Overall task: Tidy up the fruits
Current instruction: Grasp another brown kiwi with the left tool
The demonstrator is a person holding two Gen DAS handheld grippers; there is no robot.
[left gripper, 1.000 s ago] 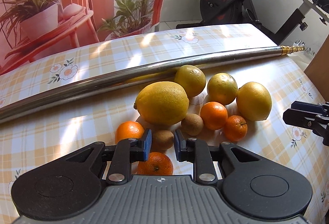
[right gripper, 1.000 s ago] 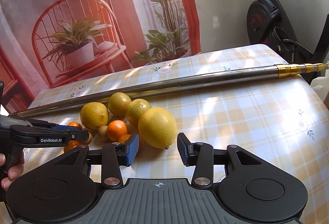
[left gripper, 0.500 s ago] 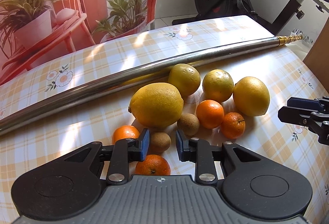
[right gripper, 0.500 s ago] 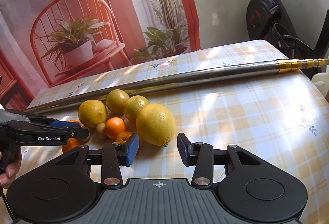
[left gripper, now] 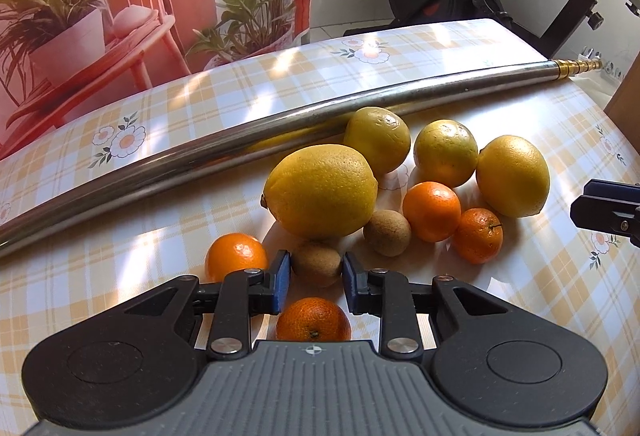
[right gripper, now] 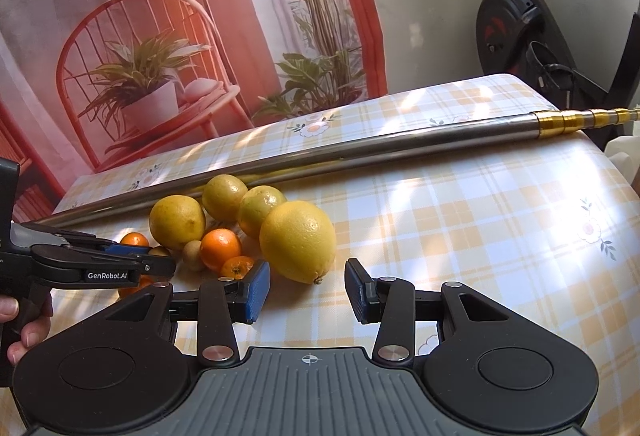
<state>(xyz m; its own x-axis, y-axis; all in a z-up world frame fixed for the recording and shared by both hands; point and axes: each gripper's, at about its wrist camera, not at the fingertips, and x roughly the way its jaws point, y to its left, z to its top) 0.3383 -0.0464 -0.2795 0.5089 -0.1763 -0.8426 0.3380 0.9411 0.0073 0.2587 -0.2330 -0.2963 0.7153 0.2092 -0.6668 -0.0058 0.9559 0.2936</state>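
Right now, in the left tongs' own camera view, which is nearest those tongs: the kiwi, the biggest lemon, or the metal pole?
1. Kiwi, between the left tongs' open tips.
2. Biggest lemon, just behind the kiwi.
3. Metal pole, across the table behind the fruit.

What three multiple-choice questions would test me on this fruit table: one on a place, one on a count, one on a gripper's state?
1. Where does the metal pole lie?
A. Between the grippers and the fruit
B. Beyond the fruit pile, across the table
C. On the floor

2. How many small oranges are there?
A. Two
B. Four
C. Six

3. What is the state of the left gripper?
A. Shut on an orange
B. Shut on nothing
C. Open, with a kiwi between its fingertips

Answers: B, the pole runs behind the far citrus; B, four show in the left wrist view; C, gaps show on both sides of the kiwi.
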